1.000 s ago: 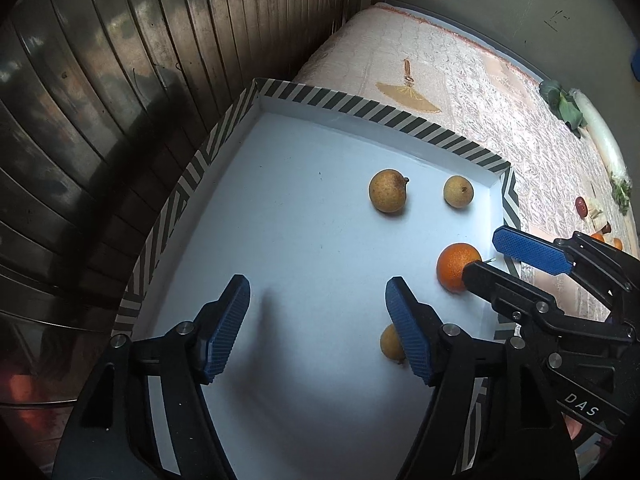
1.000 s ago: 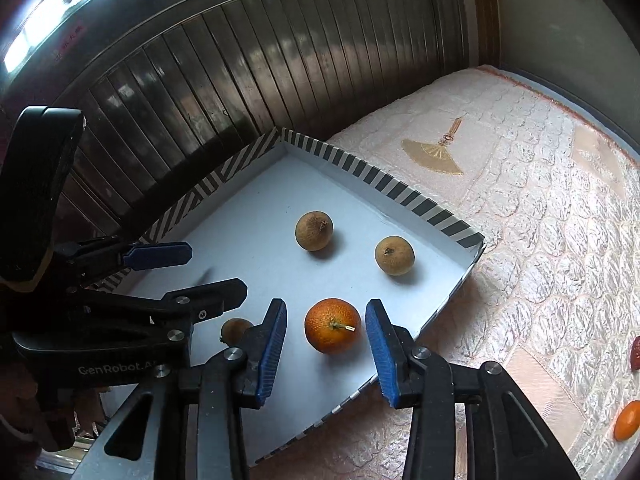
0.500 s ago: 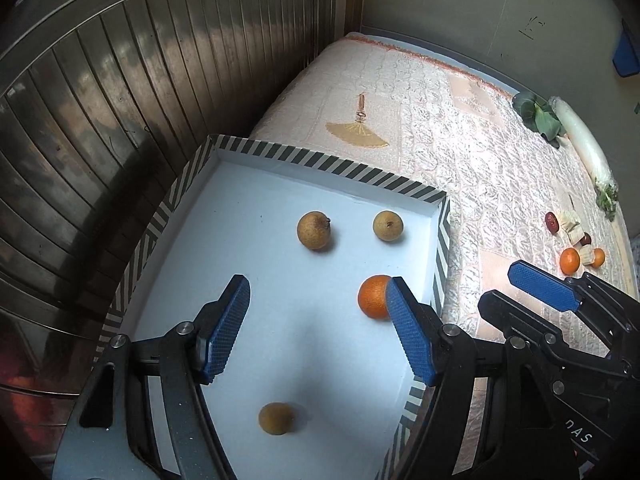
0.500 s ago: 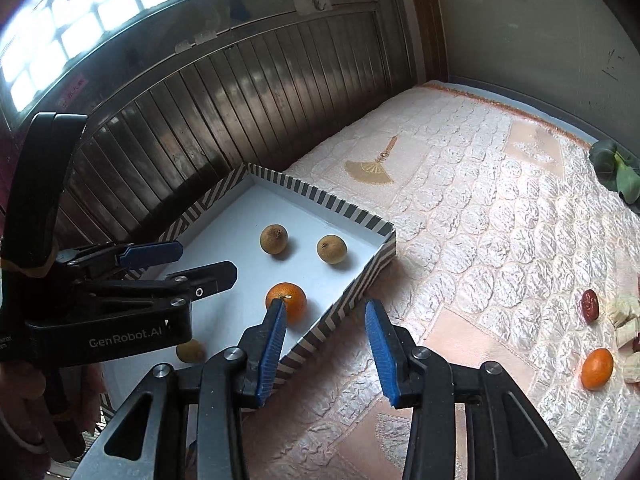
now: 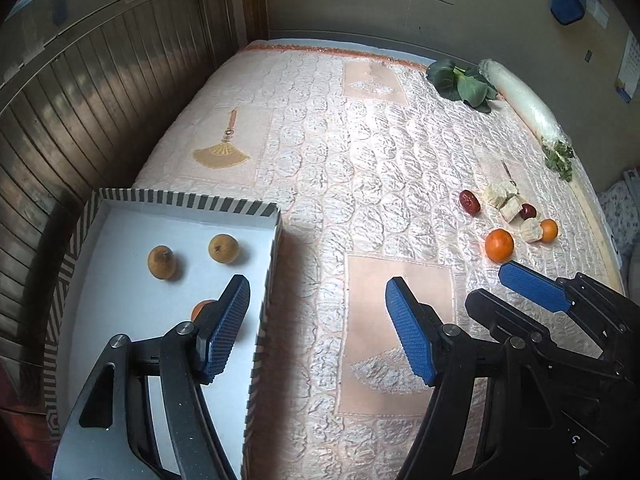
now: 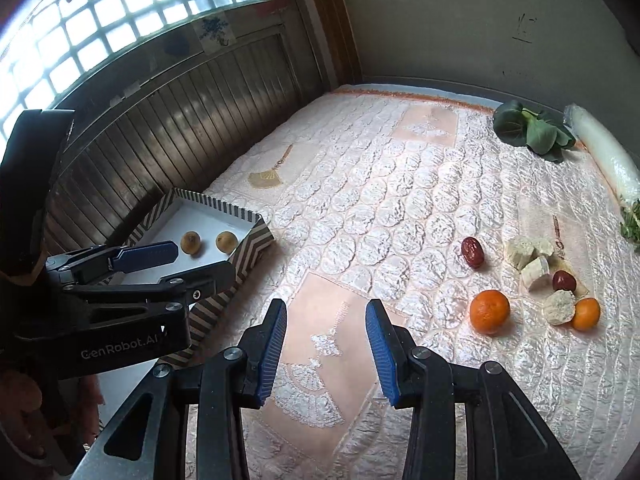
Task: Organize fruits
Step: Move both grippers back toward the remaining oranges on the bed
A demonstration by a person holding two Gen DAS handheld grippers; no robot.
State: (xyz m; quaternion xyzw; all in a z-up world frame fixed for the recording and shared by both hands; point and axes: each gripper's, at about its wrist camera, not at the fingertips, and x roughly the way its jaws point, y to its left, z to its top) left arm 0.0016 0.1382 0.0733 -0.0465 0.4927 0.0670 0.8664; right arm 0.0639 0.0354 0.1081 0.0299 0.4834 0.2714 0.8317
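We have three fruits in the tray (image 5: 120, 208) so far: two brown ones (image 5: 162, 263) (image 5: 223, 248) and an orange (image 5: 199, 309) half hidden behind a finger. Left on the bed (image 5: 320, 152) are a bigger orange (image 6: 489, 311), a smaller one (image 6: 586, 313) and two red fruits (image 6: 472, 252) (image 6: 563, 280), probably dates, mixed with pale chunks (image 6: 534, 268) we leave alone. Our left gripper (image 5: 318, 328) is spread wide and empty; our right gripper (image 6: 326, 350) is half spread, empty, over bare quilt near the bigger orange.
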